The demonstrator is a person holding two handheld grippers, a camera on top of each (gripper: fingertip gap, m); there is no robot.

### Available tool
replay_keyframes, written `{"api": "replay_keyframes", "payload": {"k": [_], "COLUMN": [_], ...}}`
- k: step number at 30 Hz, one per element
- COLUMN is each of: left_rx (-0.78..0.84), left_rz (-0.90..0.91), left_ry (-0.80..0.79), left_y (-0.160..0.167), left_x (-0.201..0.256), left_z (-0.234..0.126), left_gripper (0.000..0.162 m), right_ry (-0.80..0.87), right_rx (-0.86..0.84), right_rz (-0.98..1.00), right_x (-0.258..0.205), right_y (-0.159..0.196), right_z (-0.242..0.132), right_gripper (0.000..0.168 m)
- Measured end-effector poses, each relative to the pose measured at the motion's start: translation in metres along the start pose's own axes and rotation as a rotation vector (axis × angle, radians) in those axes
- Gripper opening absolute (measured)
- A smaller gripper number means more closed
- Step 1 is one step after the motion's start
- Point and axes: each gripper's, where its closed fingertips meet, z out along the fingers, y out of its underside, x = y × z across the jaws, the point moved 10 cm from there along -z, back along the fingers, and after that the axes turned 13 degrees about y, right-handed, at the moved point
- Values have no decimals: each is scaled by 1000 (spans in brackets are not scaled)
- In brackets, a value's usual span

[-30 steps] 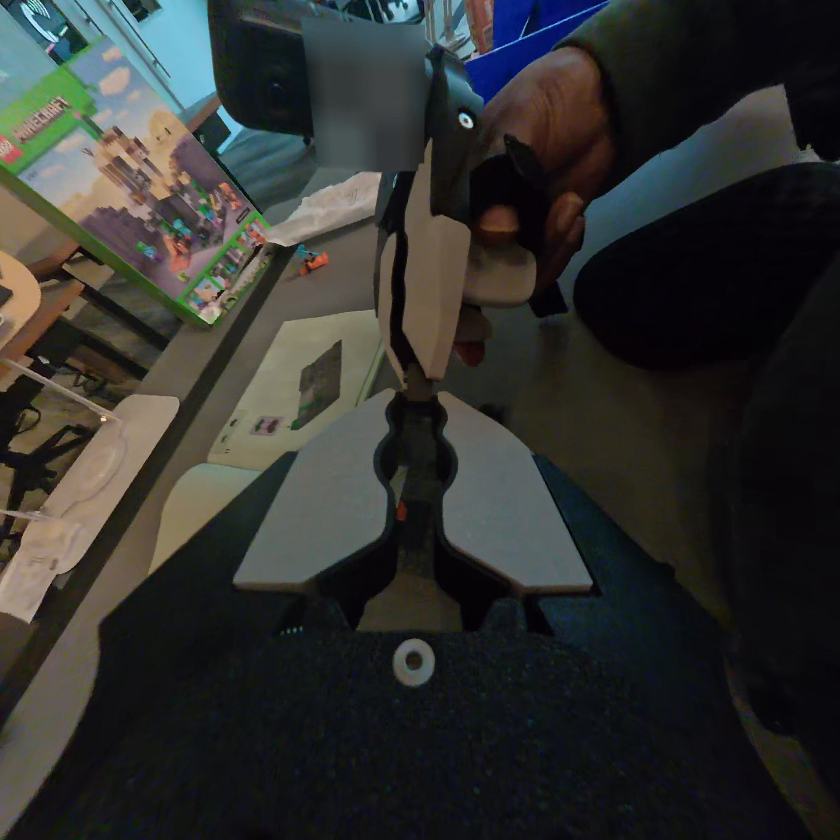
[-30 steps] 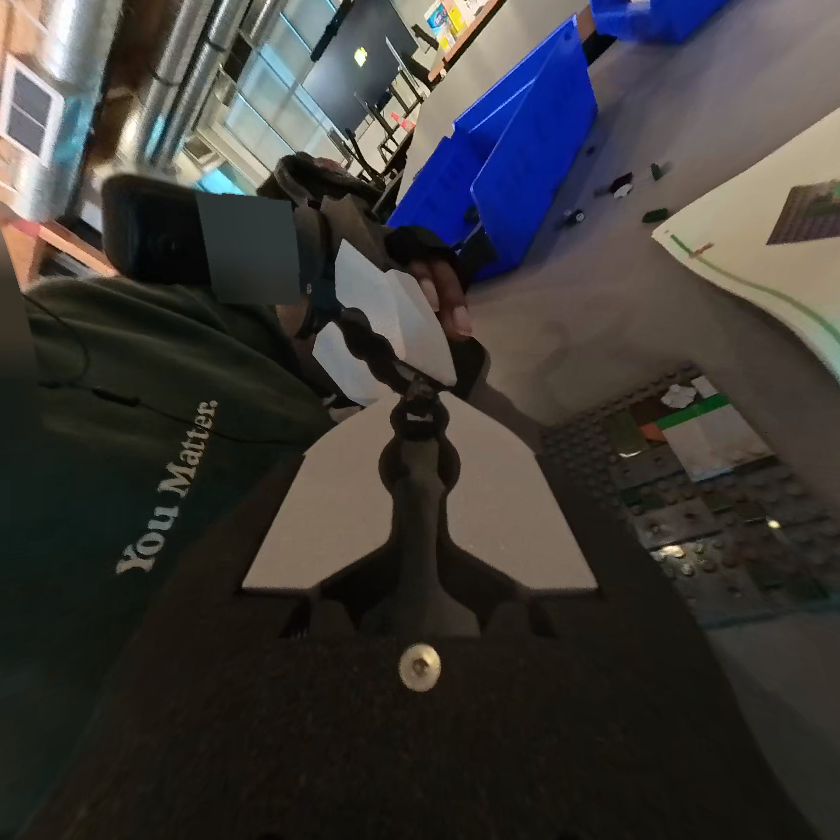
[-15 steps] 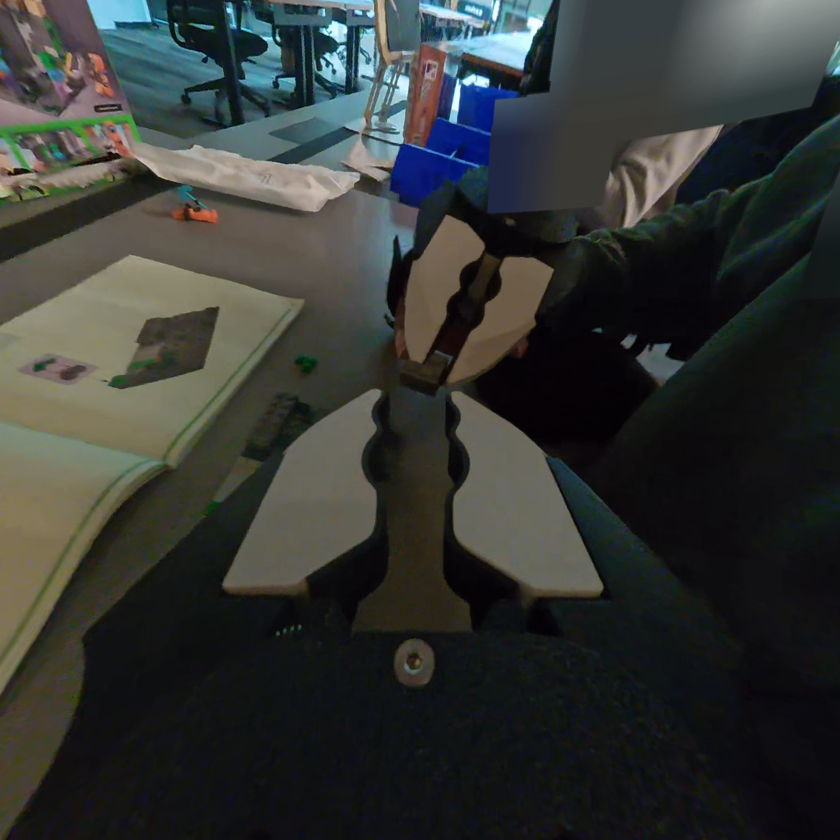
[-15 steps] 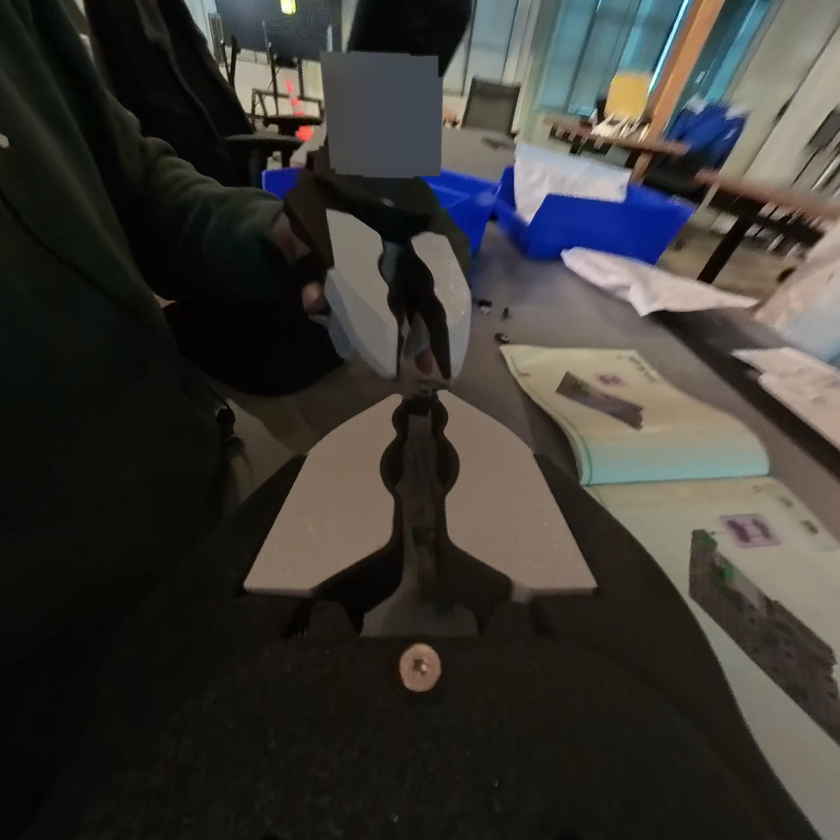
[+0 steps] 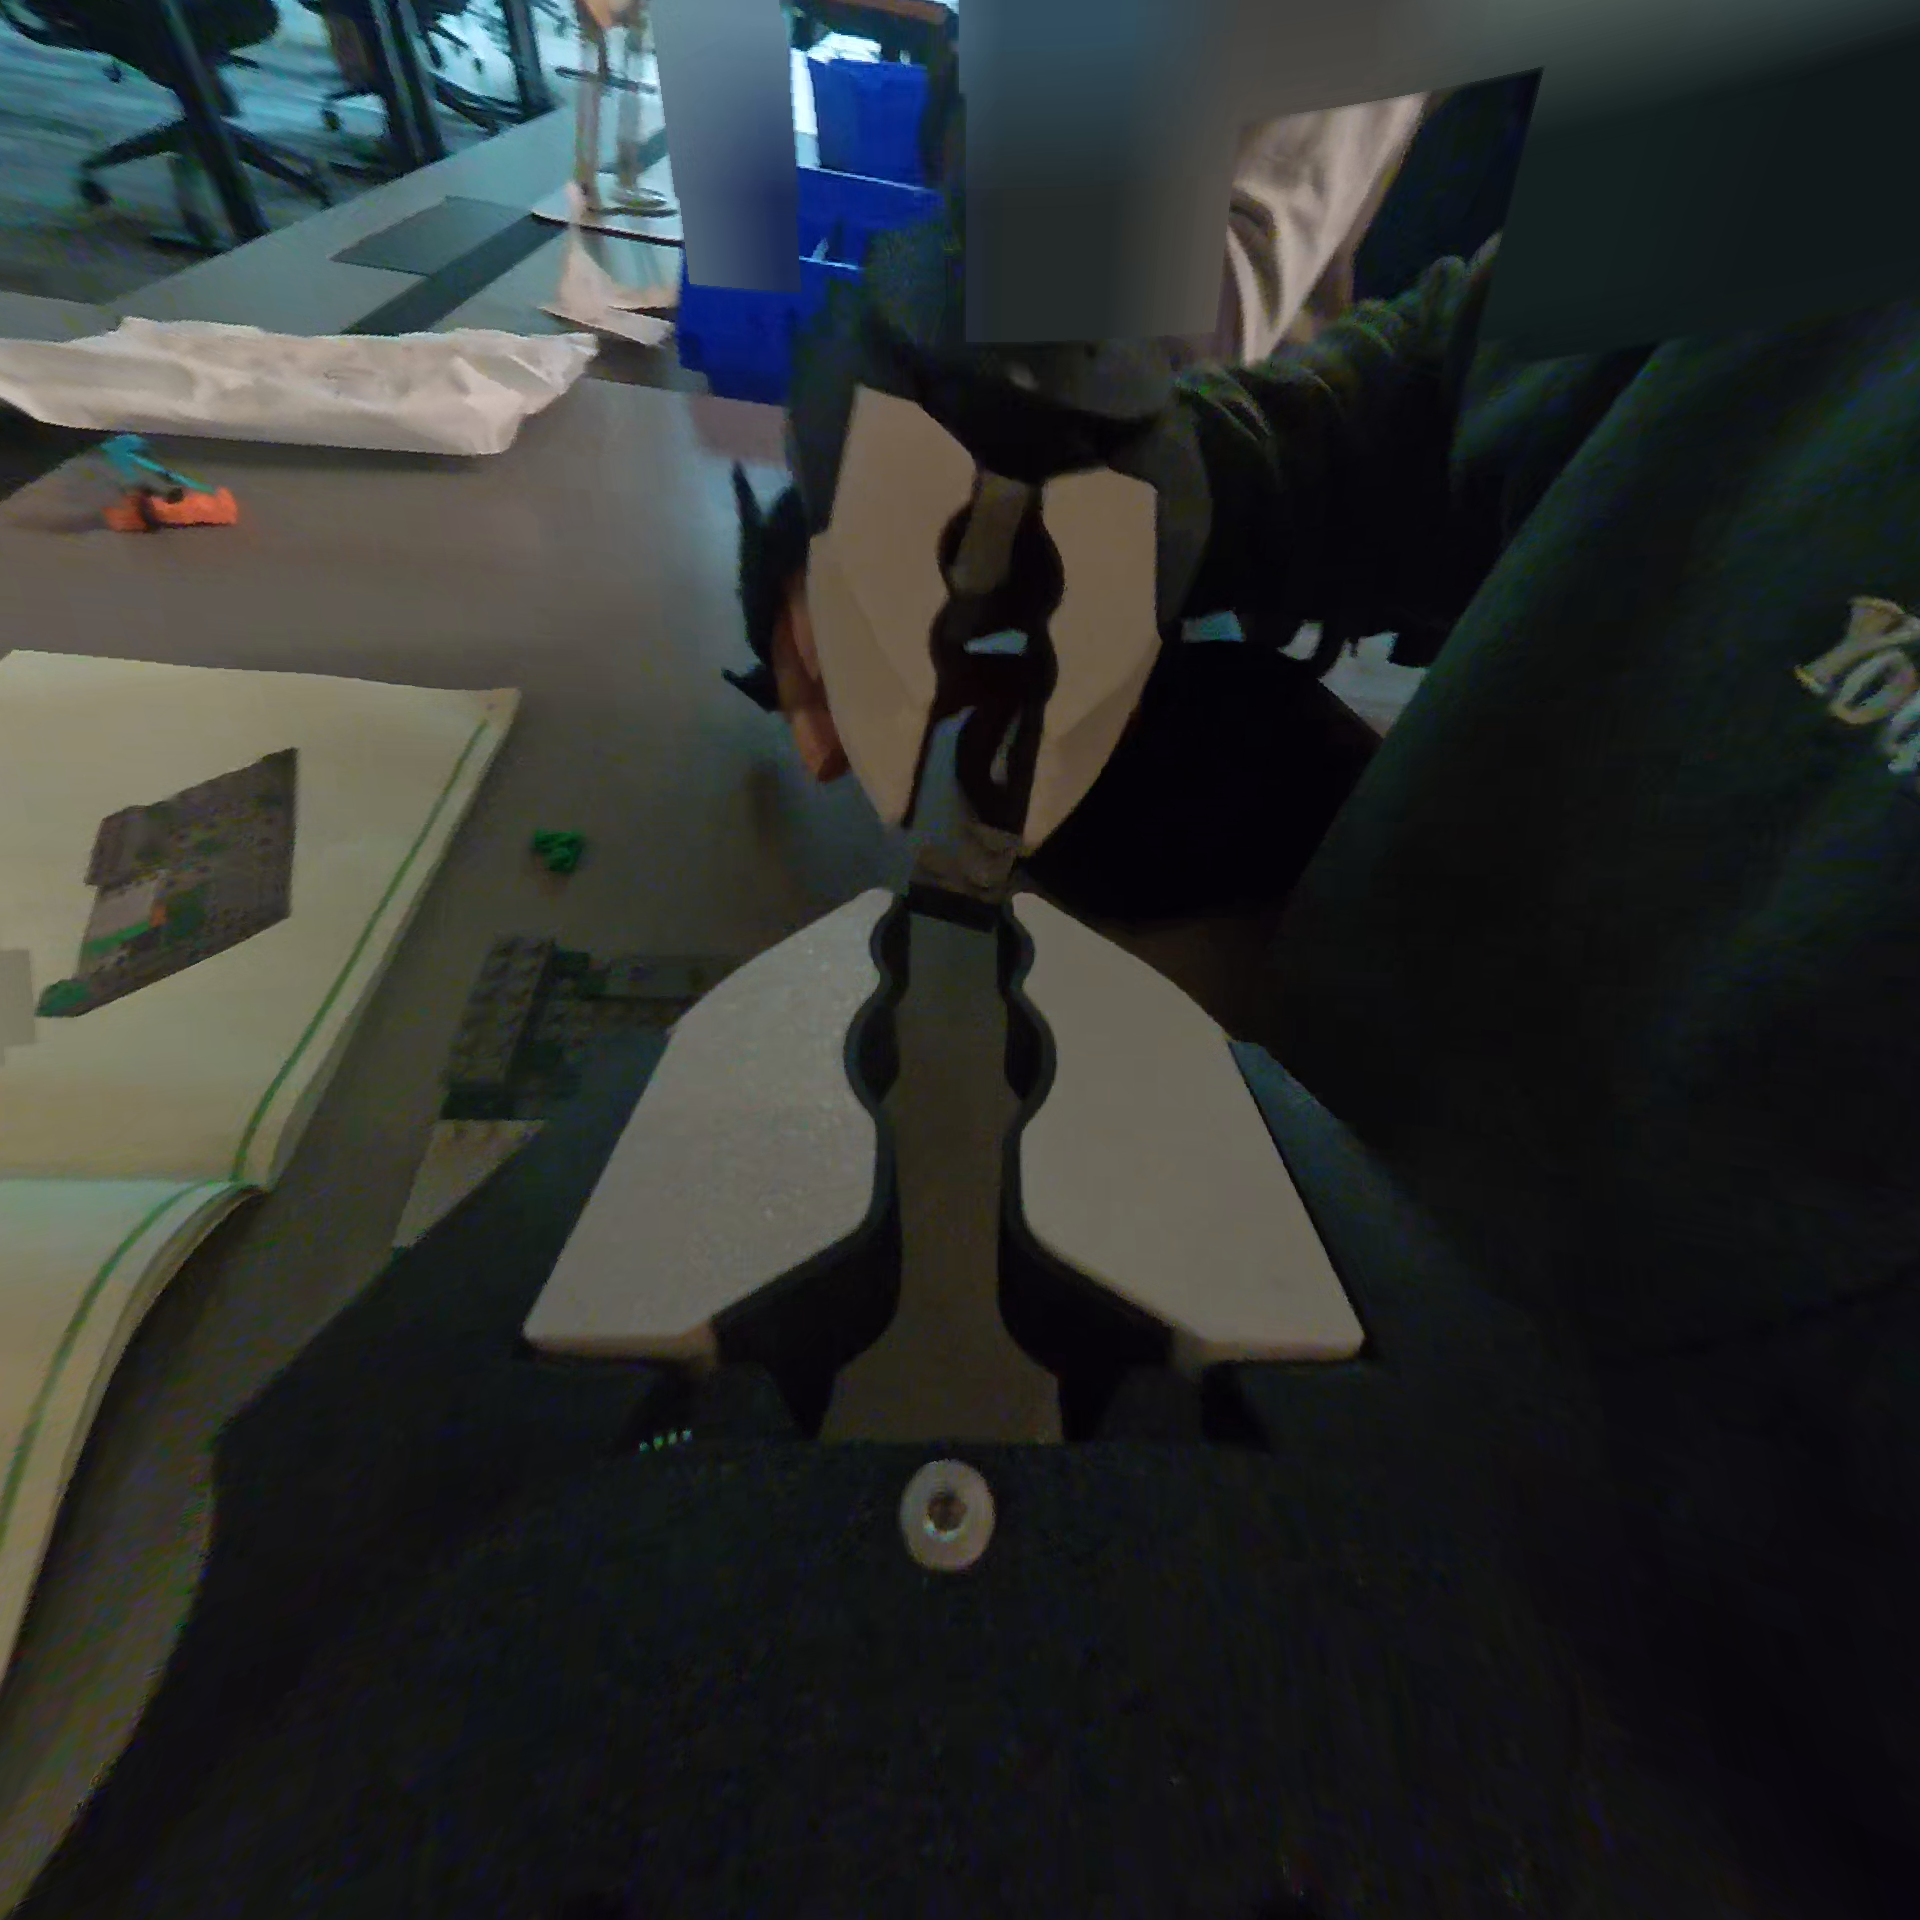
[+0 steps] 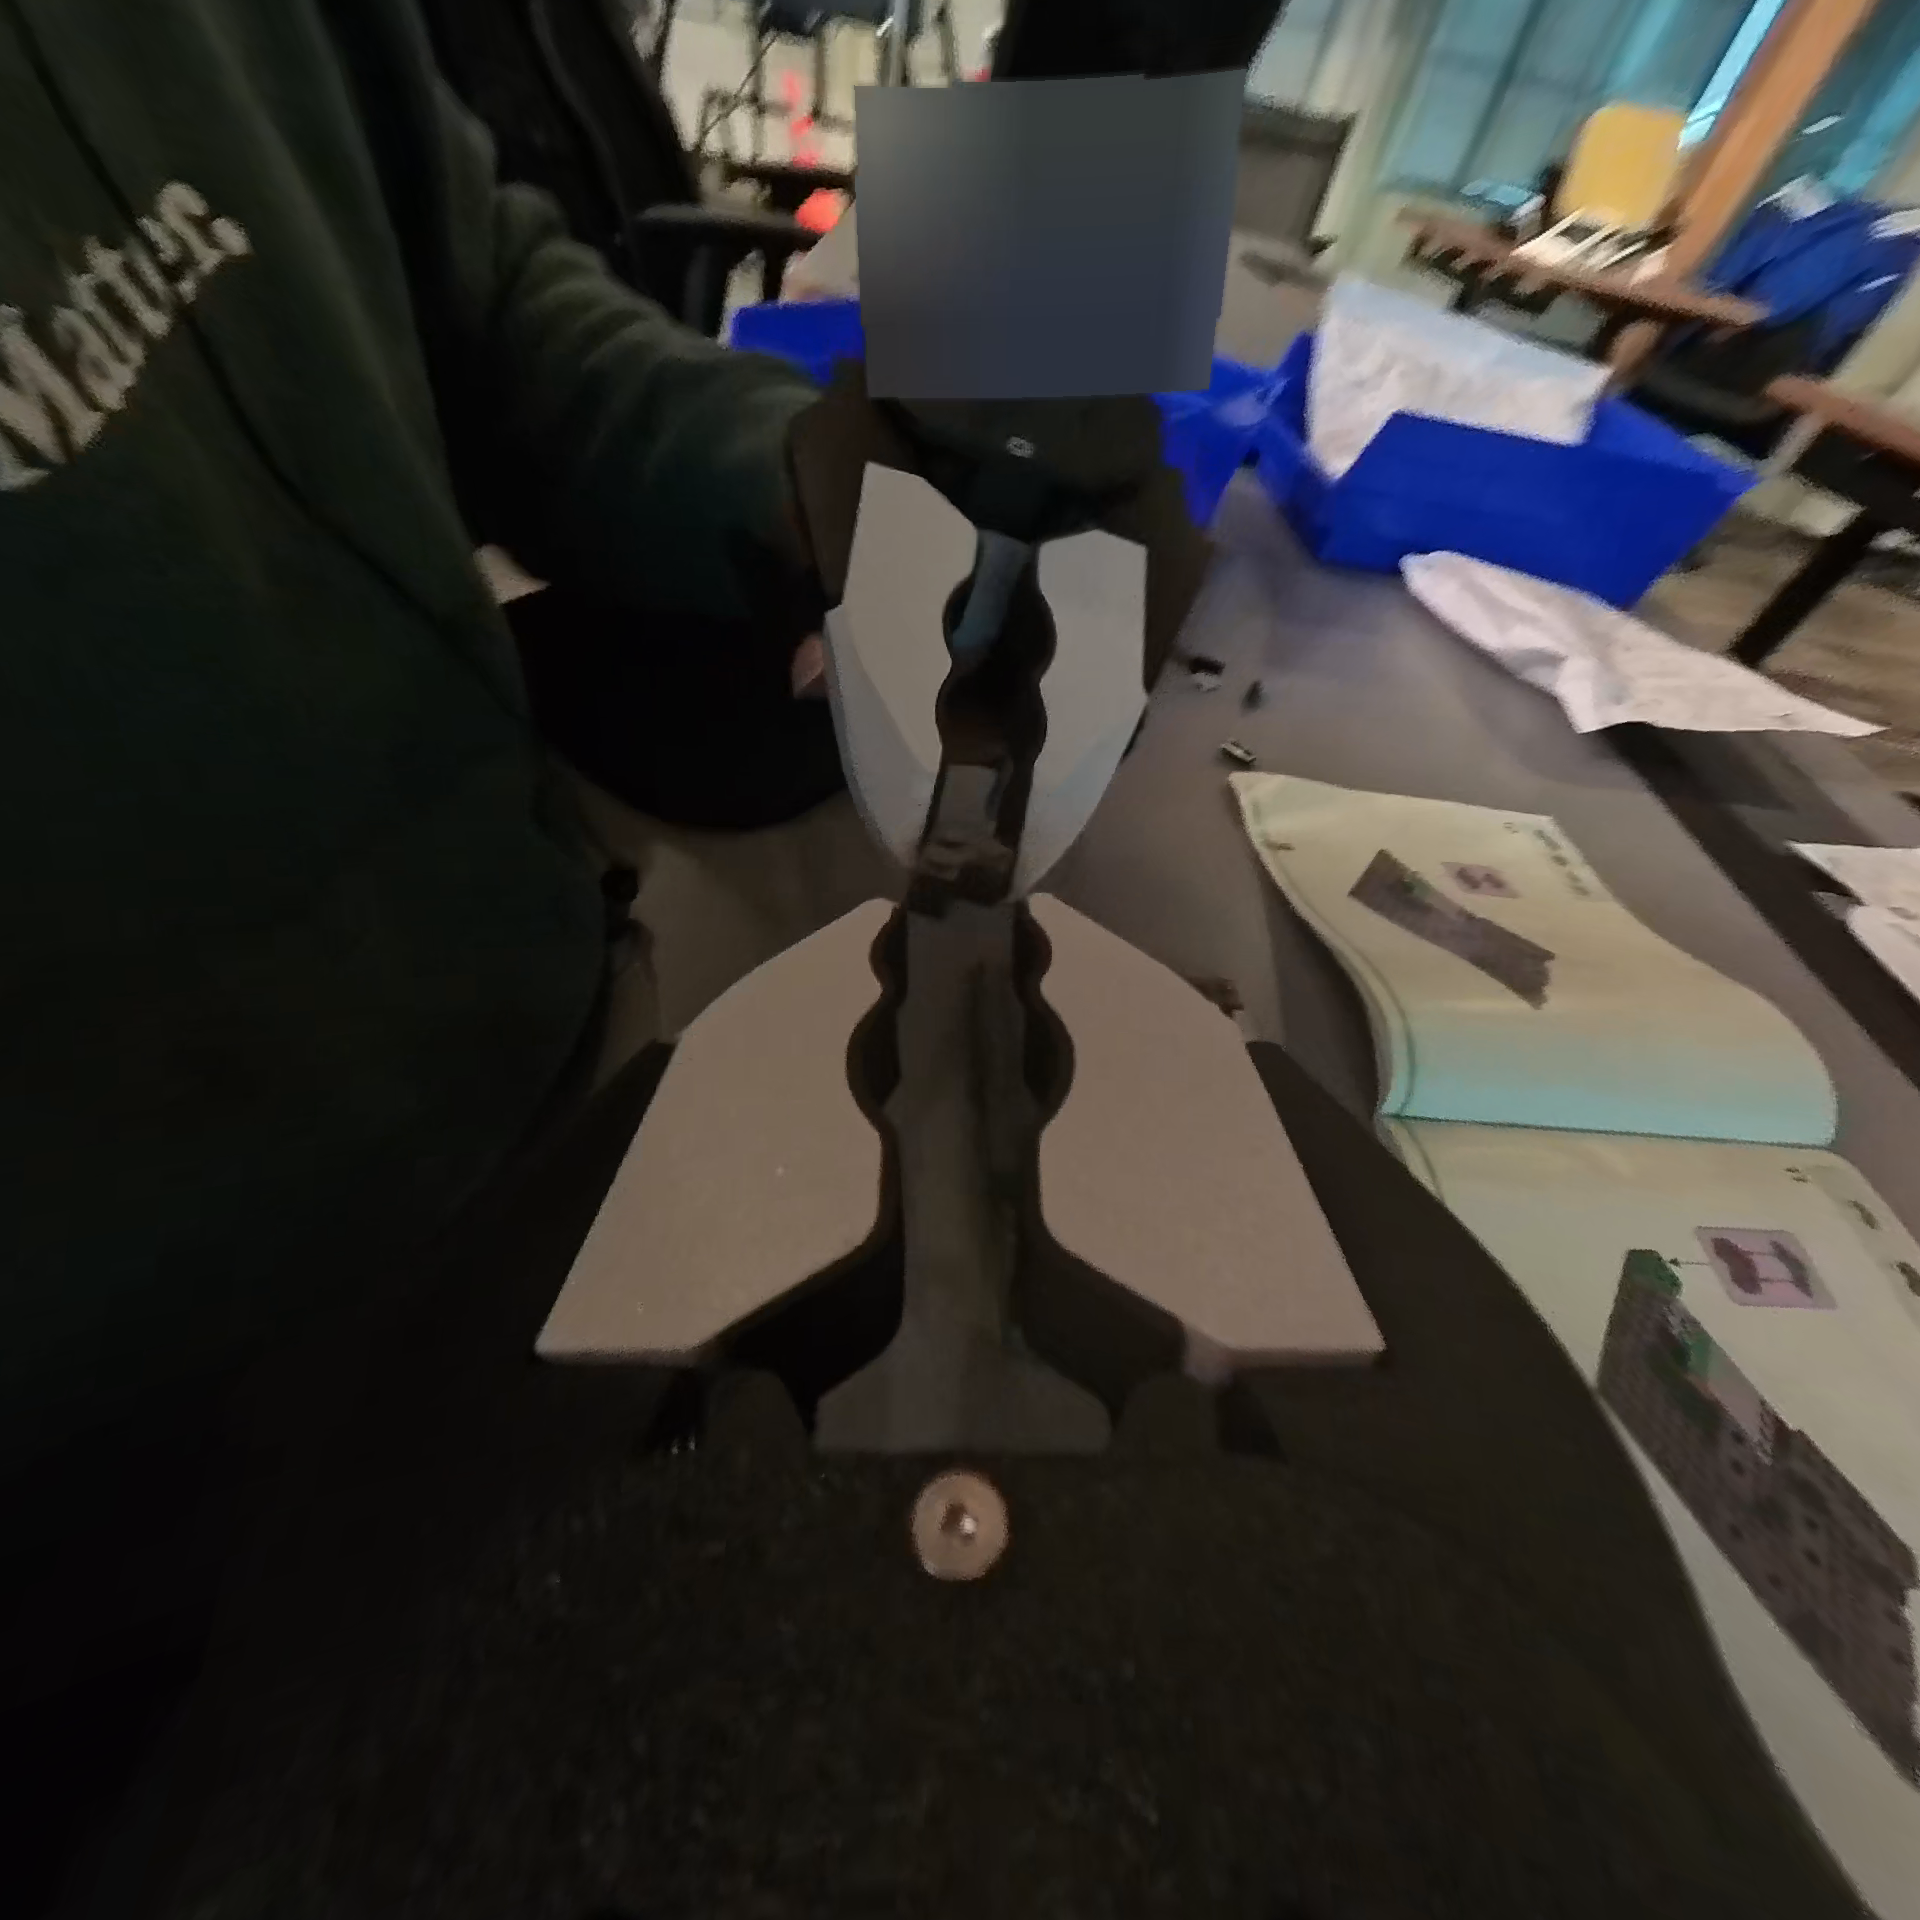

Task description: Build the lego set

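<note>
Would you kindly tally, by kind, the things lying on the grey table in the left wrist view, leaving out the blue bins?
Open paper instruction booklet: 1
Crumpled white paper bag: 1
Small loose bricks: 2 (orange-and-teal one, green one)
Dark studded baseplate build: 1
Total: 5

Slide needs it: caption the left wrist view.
Left tool and right tool meet tip to tip over a small grey lego piece above the table.
</note>
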Motion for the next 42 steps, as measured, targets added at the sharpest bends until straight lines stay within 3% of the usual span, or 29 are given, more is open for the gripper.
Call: {"api": "replay_keyframes", "payload": {"k": [8,16,21,26,30,37,42], "left_rx": [-54,-66,-78,-86,-110,-113,-101], "left_rz": [40,55,25,-34,-53,-72,-87], "left_ry": [79,92,11,-148,-232,-331,-361], "left_y": [-2,-5,-2,10,20,28,30], "left_x": [-21,-30,-32,-26,-20,-20,-25], "left_z": [7,10,4,-8,-10,-20,-27], "left_gripper": [16,16,22,17,16,16,15], "right_ry": [-123,-66,98,467,611,656,631], "right_rx": [-187,-211,-195,-415,-541,-600,-551], "right_rz": [-75,-60,-6,170,262,256,251], "right_x": [17,19,23,60,67,61,62], "right_y": [-10,-8,6,53,81,94,85], "right_z": [7,7,-11,-36,-37,-32,-40], "right_gripper": [31,21,20,20,20,21,34]}}
